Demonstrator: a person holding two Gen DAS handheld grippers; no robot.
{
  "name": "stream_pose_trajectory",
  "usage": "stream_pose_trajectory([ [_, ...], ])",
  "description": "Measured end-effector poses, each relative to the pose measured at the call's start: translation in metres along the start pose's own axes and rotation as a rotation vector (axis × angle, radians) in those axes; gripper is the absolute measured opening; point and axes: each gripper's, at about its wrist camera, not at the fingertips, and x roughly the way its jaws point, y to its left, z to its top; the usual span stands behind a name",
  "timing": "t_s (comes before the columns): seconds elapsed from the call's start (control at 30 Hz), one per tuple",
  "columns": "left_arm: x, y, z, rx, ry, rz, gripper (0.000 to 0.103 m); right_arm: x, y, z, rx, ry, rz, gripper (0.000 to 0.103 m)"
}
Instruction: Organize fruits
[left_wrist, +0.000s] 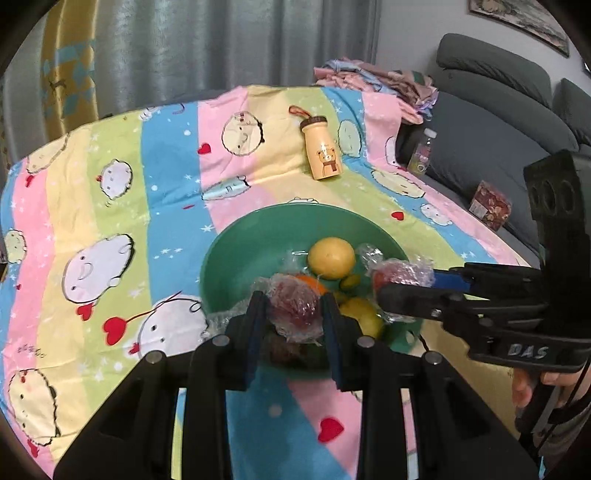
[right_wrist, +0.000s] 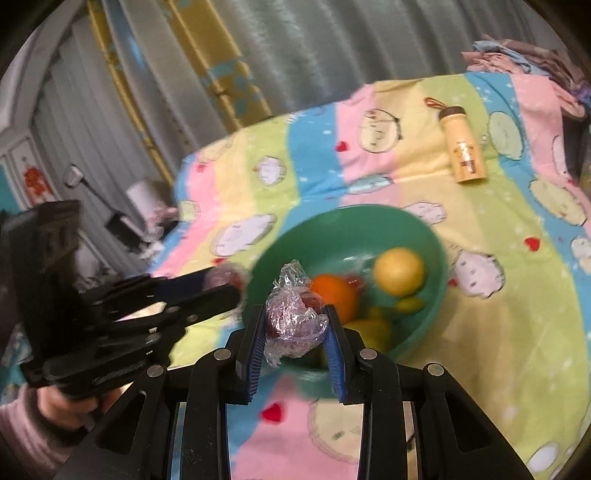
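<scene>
Fruit (left_wrist: 293, 308) in slick wrap sits clamped in my left gripper (left_wrist: 293, 314) above the bowl (left_wrist: 236, 251); my right gripper (right_wrist: 295, 325) grasps another wrapped fruit (right_wrist: 291, 317). Film could slide, dropping either onto the bed (left_wrist: 110, 177).

Left wrist view: looks forward and steeply down along its own fingers, close above the green bowl (left_wrist: 236, 254), with the right gripper (left_wrist: 399, 286) entering from the right. Right wrist view: same downward tilt, equally close, left gripper (right_wrist: 225, 284) at left. Shared: bowl, striped cloth (left_wrist: 110, 155), cream bottle (left_wrist: 323, 151).
</scene>
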Motion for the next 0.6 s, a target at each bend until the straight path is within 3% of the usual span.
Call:
stream_pose_trajectory([
  [0.2, 0.03, 0.004, 0.015, -0.034, 0.059, 0.019, 0.031, 0.029, -0.023, 0.015, 0.01, 0.045, -0.086, 0.032],
  [0.27, 0.03, 0.004, 0.018, -0.046, 0.061, 0.037, 0.042, 0.031, -0.026, 0.017, 0.011, 0.057, -0.112, 0.034],
  [0.33, 0.024, 0.005, 0.021, -0.059, 0.057, 0.061, 0.072, 0.026, -0.026, 0.018, 0.006, 0.057, -0.129, 0.042],
  [0.4, 0.015, 0.006, 0.024, -0.071, 0.044, 0.082, 0.08, 0.018, -0.022, 0.019, -0.004, 0.052, -0.155, 0.06],
  [0.53, -0.013, 0.007, 0.031, -0.087, 0.041, 0.129, 0.103, -0.005, -0.012, 0.028, -0.027, 0.055, -0.195, 0.073],
  [0.6, -0.028, 0.006, 0.034, -0.087, 0.019, 0.153, 0.103, -0.018, -0.005, 0.033, -0.049, 0.061, -0.212, 0.084],
])
